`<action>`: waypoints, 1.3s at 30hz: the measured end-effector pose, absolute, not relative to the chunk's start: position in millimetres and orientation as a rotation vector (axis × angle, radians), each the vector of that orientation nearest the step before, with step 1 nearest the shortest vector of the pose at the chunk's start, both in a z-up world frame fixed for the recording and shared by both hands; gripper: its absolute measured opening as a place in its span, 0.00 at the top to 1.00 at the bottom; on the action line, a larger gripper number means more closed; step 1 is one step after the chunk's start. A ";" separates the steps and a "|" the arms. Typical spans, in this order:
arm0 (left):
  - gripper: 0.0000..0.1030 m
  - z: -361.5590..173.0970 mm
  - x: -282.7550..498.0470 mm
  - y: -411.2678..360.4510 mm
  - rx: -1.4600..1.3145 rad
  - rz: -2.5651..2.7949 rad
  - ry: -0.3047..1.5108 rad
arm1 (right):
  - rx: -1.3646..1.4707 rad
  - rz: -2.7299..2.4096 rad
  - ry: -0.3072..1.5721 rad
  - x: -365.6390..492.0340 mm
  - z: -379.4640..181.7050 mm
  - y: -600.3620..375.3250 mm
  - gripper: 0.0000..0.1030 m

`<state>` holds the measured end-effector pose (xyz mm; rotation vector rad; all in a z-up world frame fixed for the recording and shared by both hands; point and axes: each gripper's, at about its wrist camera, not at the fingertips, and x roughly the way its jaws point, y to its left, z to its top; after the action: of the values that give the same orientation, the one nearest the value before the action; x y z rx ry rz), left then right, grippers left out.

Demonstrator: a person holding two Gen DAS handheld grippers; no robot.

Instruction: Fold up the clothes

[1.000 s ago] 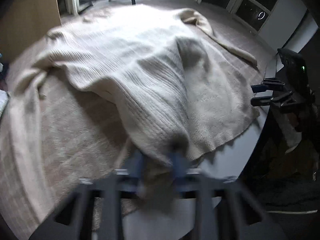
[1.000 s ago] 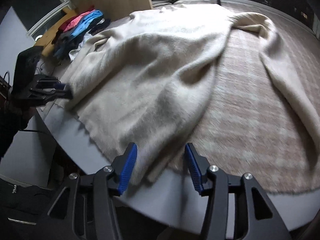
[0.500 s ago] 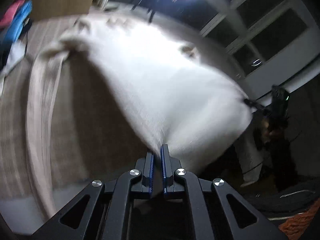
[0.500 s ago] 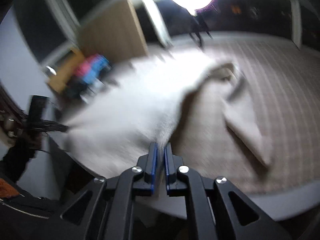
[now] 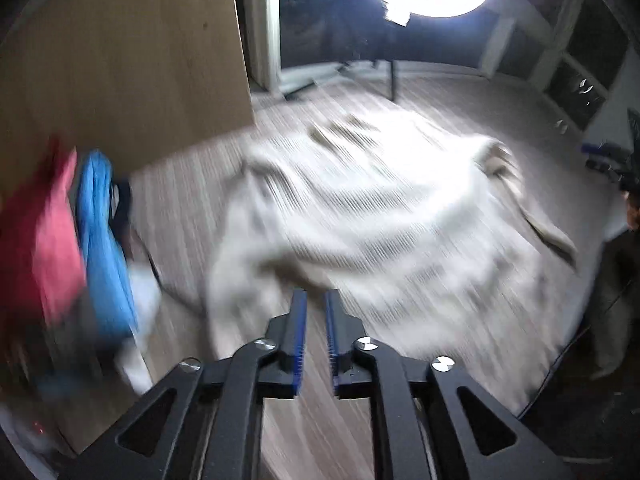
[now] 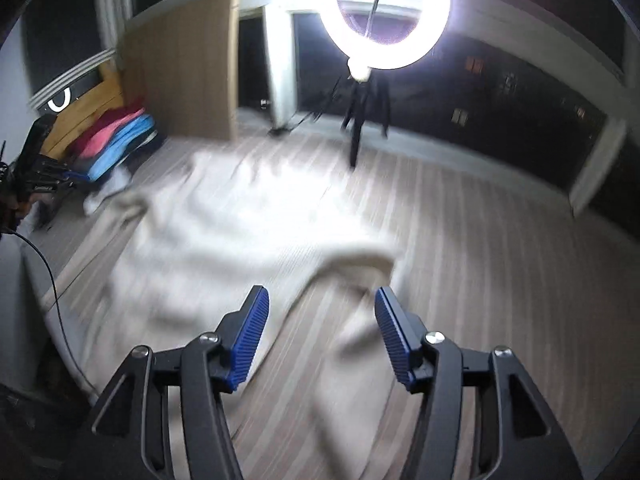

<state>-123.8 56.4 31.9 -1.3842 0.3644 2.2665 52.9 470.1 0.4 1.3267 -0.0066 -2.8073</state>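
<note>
A cream knit sweater [image 5: 380,208] lies loosely bunched on the striped tablecloth [image 5: 188,184], blurred by motion. My left gripper [image 5: 315,296] hovers above its near edge; its jaws are opening, with a narrow gap and nothing between the blue pads. In the right wrist view the sweater [image 6: 224,240] spreads below my right gripper [image 6: 322,292], whose jaws are opening wide and hold nothing. A sleeve [image 6: 360,344] trails toward the near table edge. Each gripper shows small at the other view's edge: the right gripper [image 5: 594,156] and the left gripper [image 6: 76,178].
A stack of red and blue folded clothes [image 5: 92,248] sits at the table's left, also visible as the stack [image 6: 120,140] in the right wrist view. A wooden panel [image 5: 120,60] stands behind it. A ring light [image 6: 386,12] on a tripod glares from the far side.
Half a second ago both grippers were shut on the sweater's hem and lifting it away from the near edge. Now both have let go, their jaws have parted, and the sweater lies dropped on the table.
</note>
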 end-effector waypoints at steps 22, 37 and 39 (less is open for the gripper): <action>0.71 -101.0 -301.6 96.3 -1.595 2.321 0.287 | 1.438 -2.488 -0.153 -212.6 -177.9 510.3 0.47; 0.98 -7.6 -245.4 77.5 -1.375 2.515 0.317 | 1.005 -2.685 -0.179 -111.4 -80.8 527.5 0.91; 0.98 17.8 -245.5 76.9 -1.315 2.561 0.315 | 0.917 -2.741 -0.148 -99.0 -53.4 533.4 0.91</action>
<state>-245.5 76.9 17.8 -1.3148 0.3146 2.5613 -99.0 533.4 -53.4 0.9168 -0.1477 -2.7414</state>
